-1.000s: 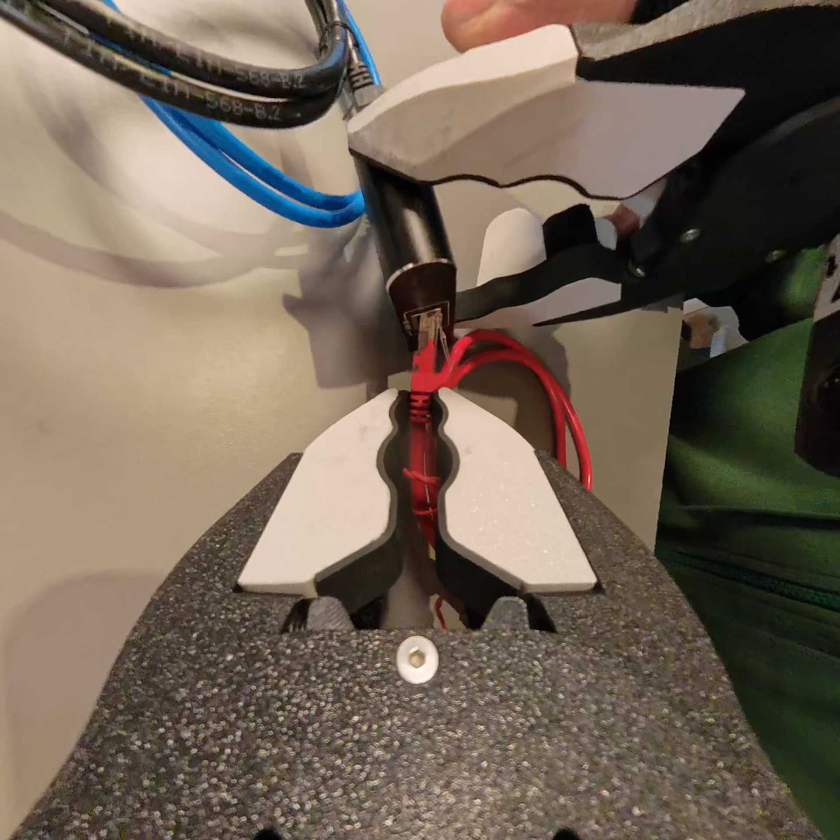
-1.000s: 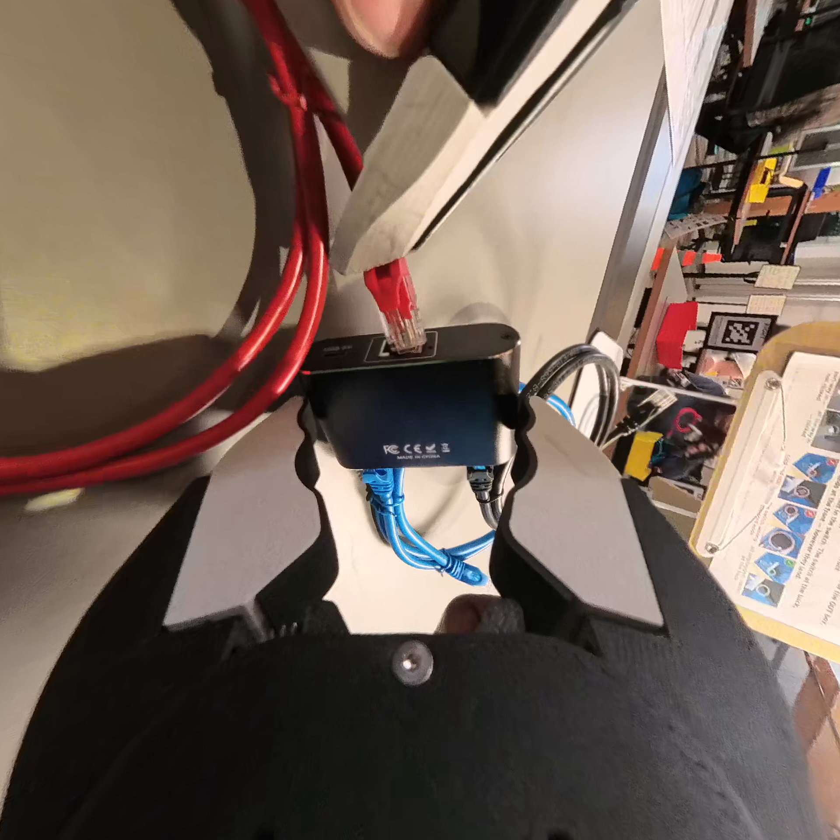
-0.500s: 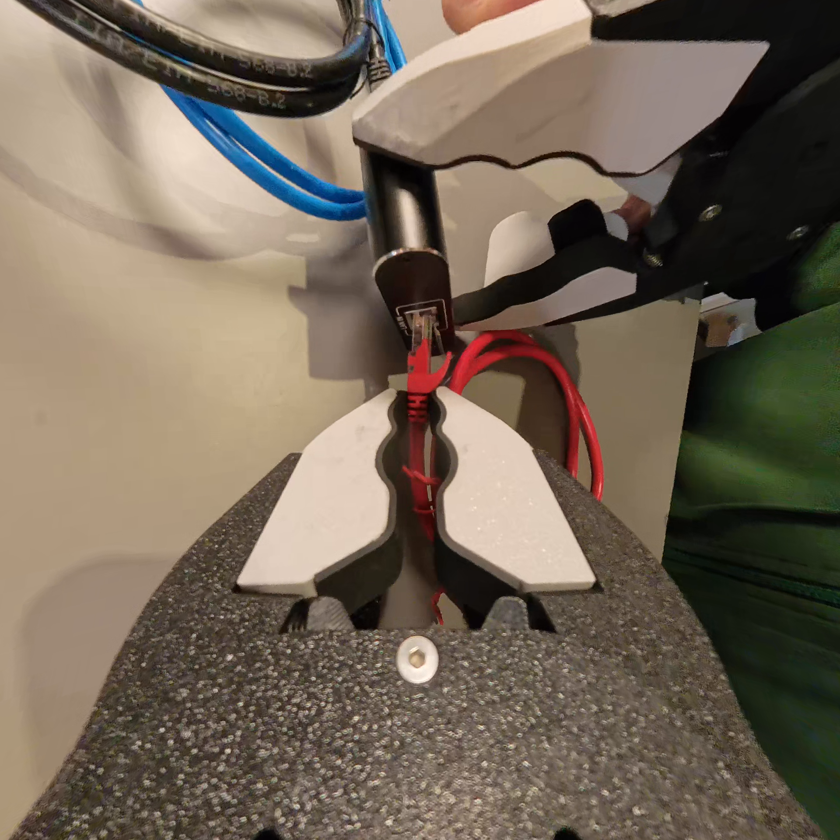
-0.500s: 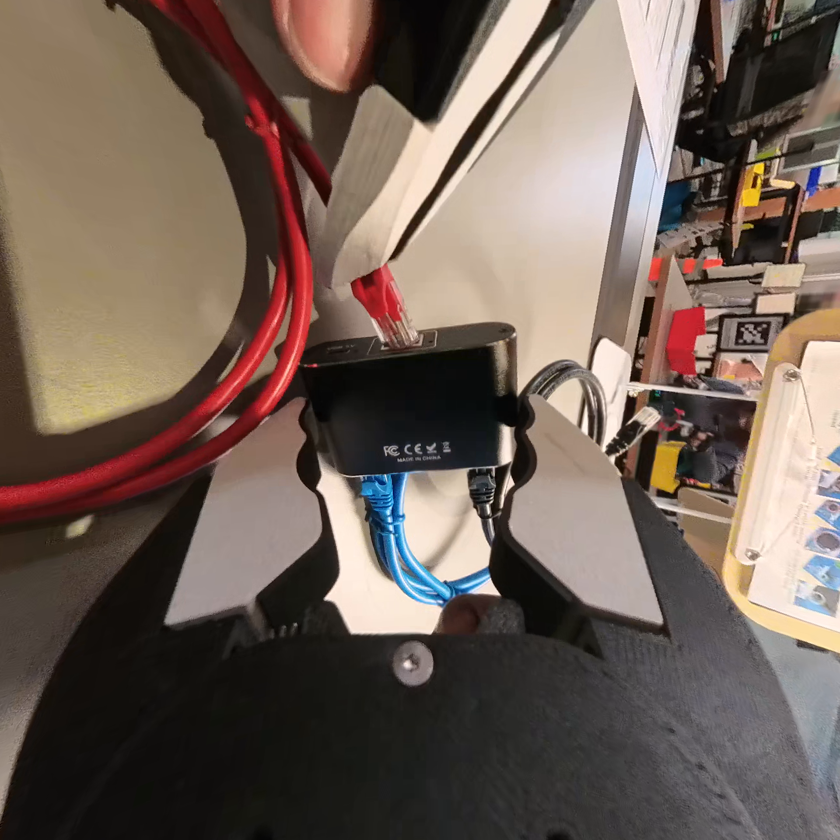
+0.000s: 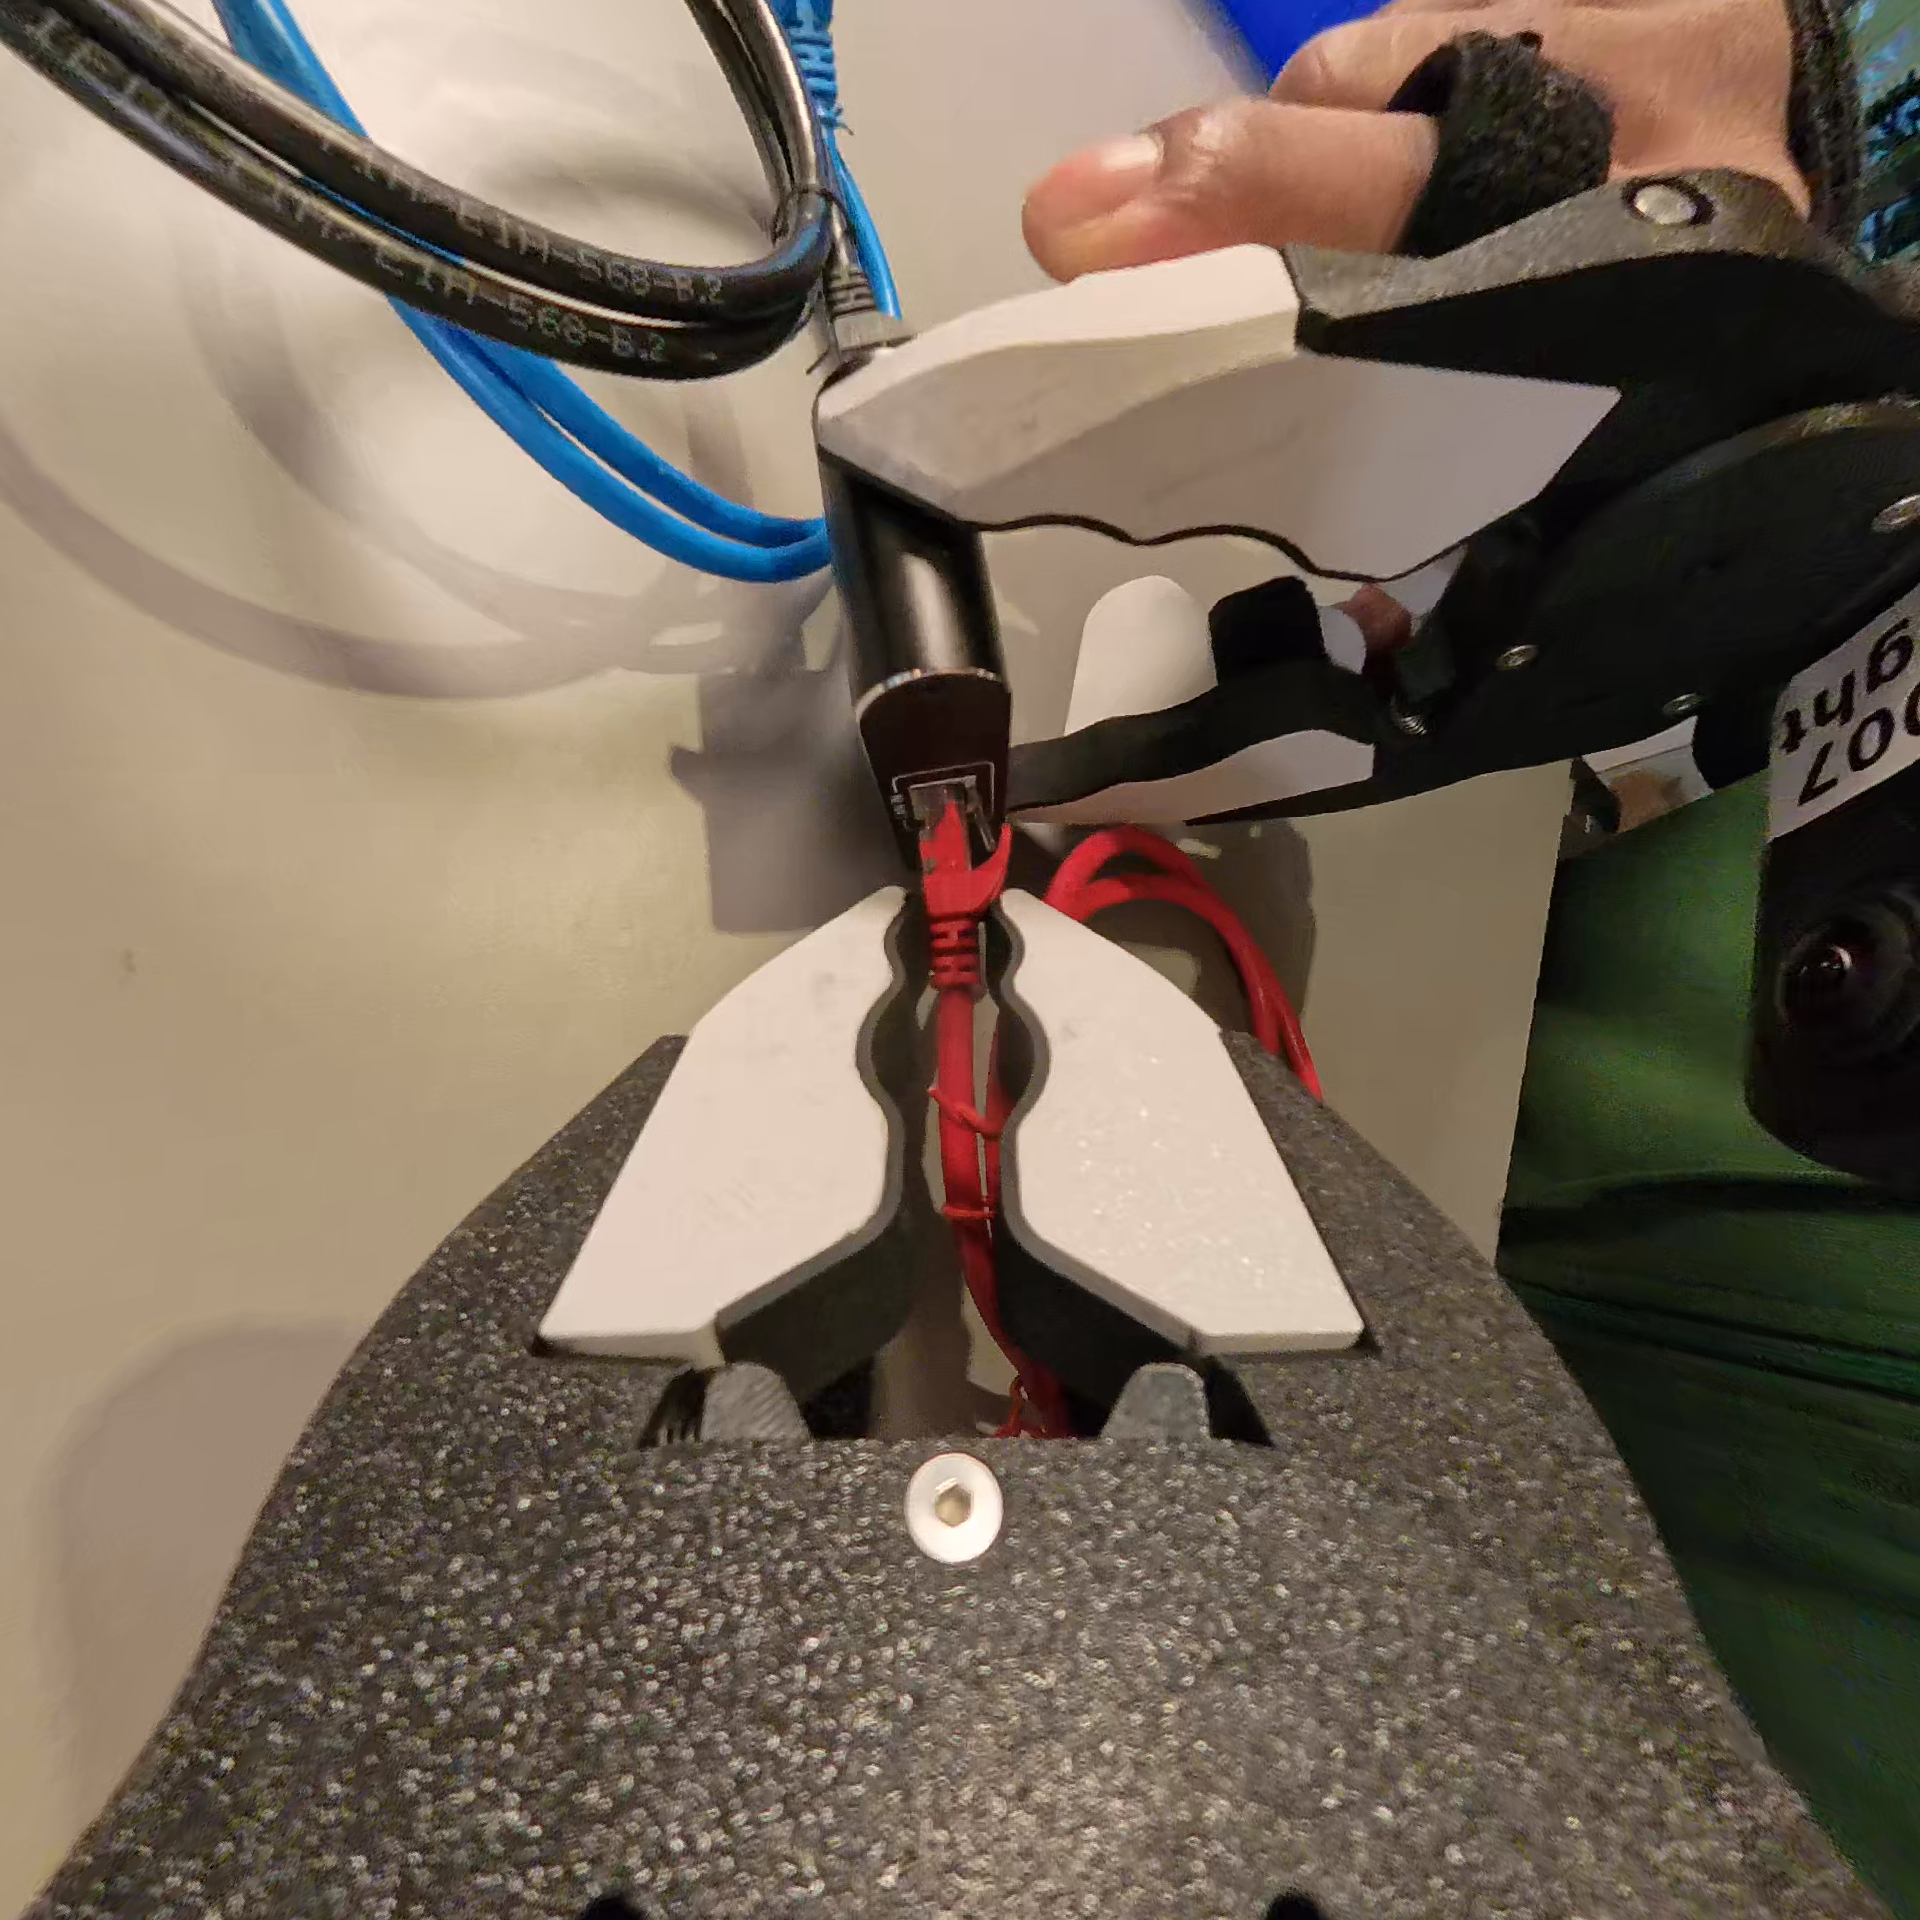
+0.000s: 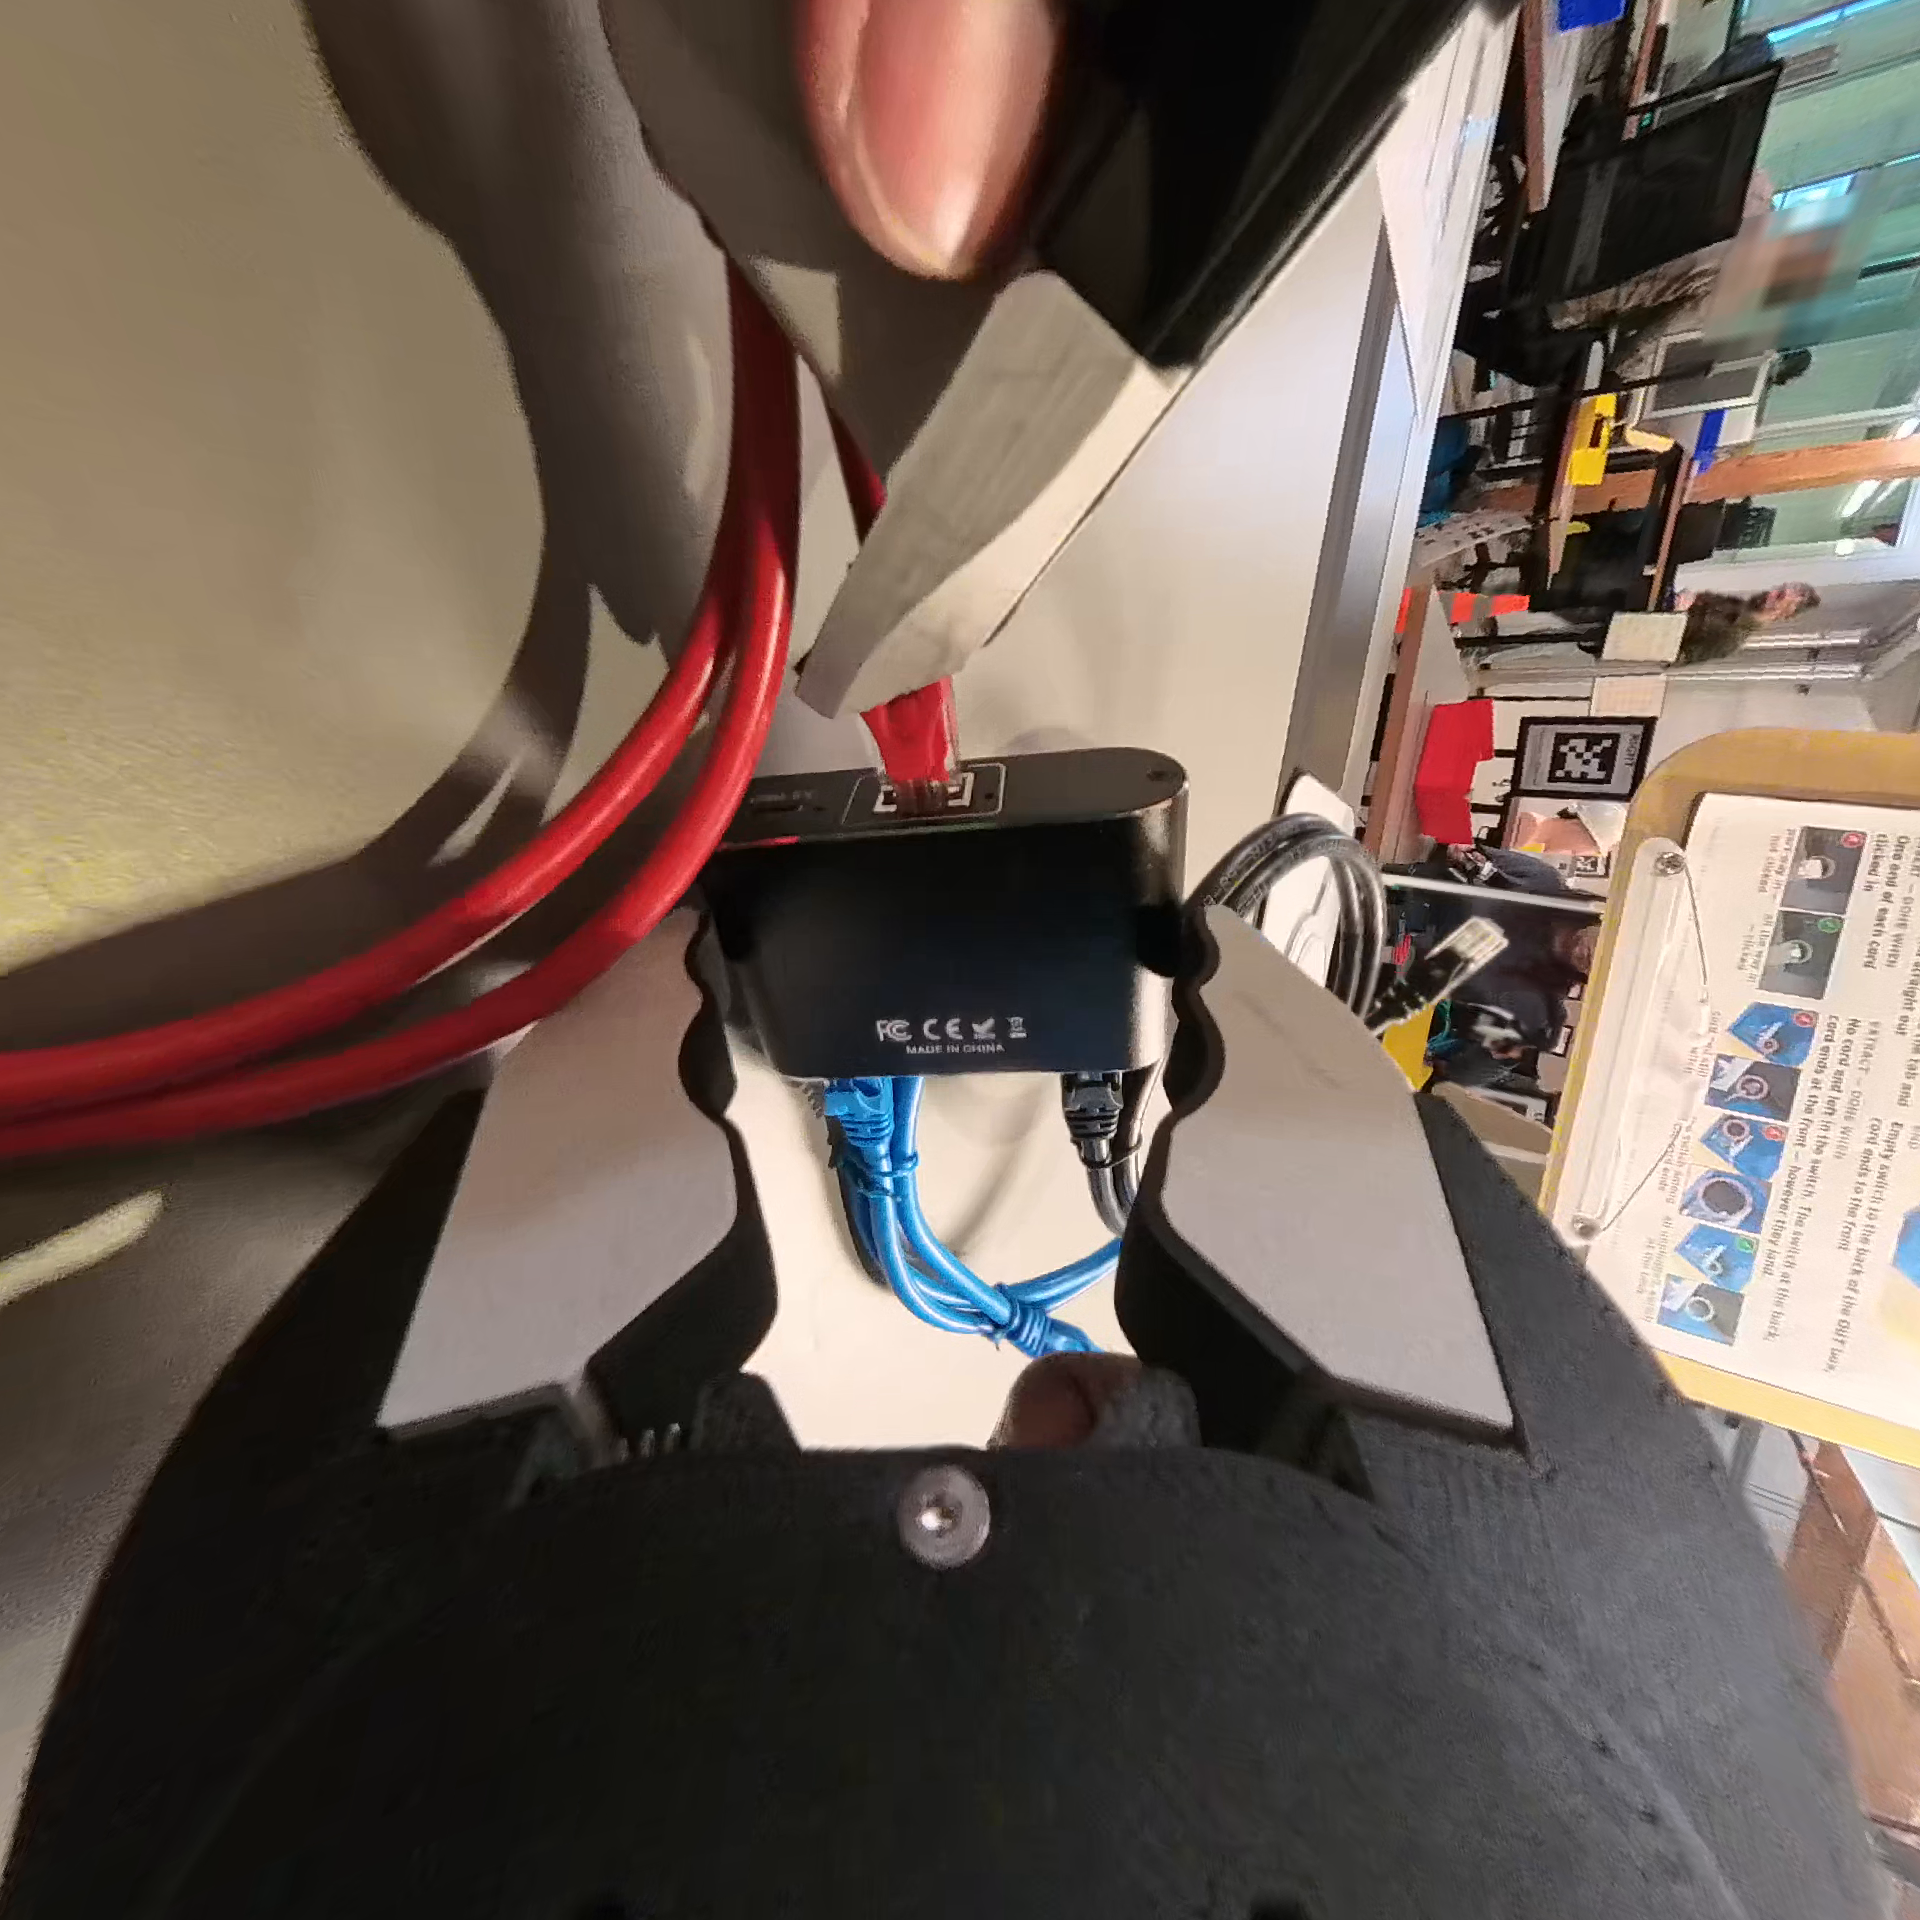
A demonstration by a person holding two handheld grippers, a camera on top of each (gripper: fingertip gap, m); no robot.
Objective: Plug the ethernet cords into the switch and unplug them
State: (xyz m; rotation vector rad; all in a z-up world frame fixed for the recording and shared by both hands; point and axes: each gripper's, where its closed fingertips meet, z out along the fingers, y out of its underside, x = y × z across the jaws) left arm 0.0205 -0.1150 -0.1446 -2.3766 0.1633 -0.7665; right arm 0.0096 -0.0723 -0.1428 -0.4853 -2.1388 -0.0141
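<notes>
Currently the pale counter (image 5: pixel 312 987) lies under everything. Right tool (image 6: pixel 945 956) is clamped across the black switch (image 6: pixel 956 935), holding it off the counter; blue cords (image 6: pixel 883 1195) and a black cord (image 6: pixel 1101 1132) sit in its far side. Left tool (image 5: pixel 951 925) is pinched on the red ethernet cord (image 5: pixel 956 1039) just behind the plug (image 5: pixel 945 842). Plug tip sits in the port mouth, dead ahead of the left tool, its long axis roughly in line with the port. Judged: only partly seated.

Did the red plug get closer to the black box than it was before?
Yes. The red plug has gone down into the port of the black box; earlier its clear tip showed above the port.
</notes>
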